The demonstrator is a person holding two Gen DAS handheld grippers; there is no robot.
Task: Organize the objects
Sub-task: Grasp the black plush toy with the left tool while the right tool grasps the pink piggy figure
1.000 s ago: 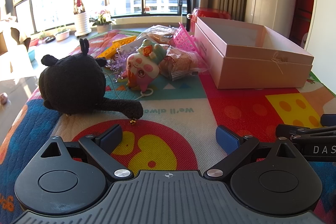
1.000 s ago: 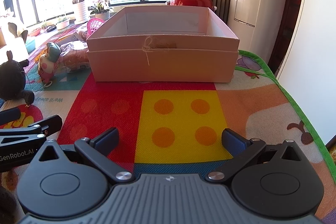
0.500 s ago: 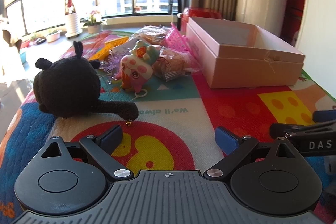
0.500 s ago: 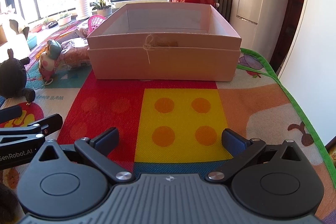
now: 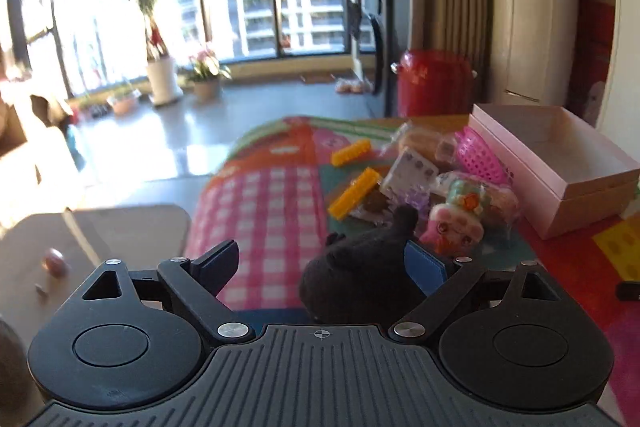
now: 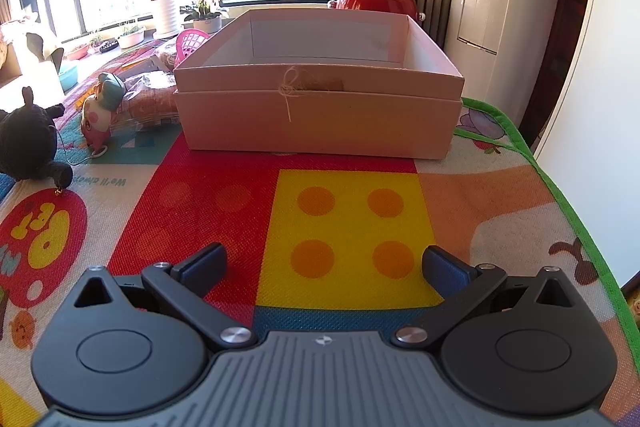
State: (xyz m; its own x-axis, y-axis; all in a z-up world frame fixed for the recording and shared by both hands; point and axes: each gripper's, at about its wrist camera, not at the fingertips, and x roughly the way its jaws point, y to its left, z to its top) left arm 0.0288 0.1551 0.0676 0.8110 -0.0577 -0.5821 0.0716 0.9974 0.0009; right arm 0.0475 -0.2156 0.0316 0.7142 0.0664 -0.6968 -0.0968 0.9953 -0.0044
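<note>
Left claw: jaws standing wide, having just been narrowing slightly, pads pressing on nothing. The black plush toy is sitting between the fingers, crowding the right blue pad; whether it is touching that pad cannot be told, and the left pad is standing well clear of it.

Black plush toy: resting on the colourful play mat; in the right wrist view it is lying far left of the pink box, near the mat's left edge.

Pink box: open-topped, sitting on the mat with a twine bow on its front wall.

Pink-and-green squishy toy: lying between the plush toy and the pink box, just beyond the plush.

Loose pile left of the pink box: two yellow bricks, wrapped snack packets, a pink plastic basket touching or nearly touching the box wall.

Right claw: jaws spread, nothing between them, hovering over the mat's yellow square, facing the front of the pink box
</note>
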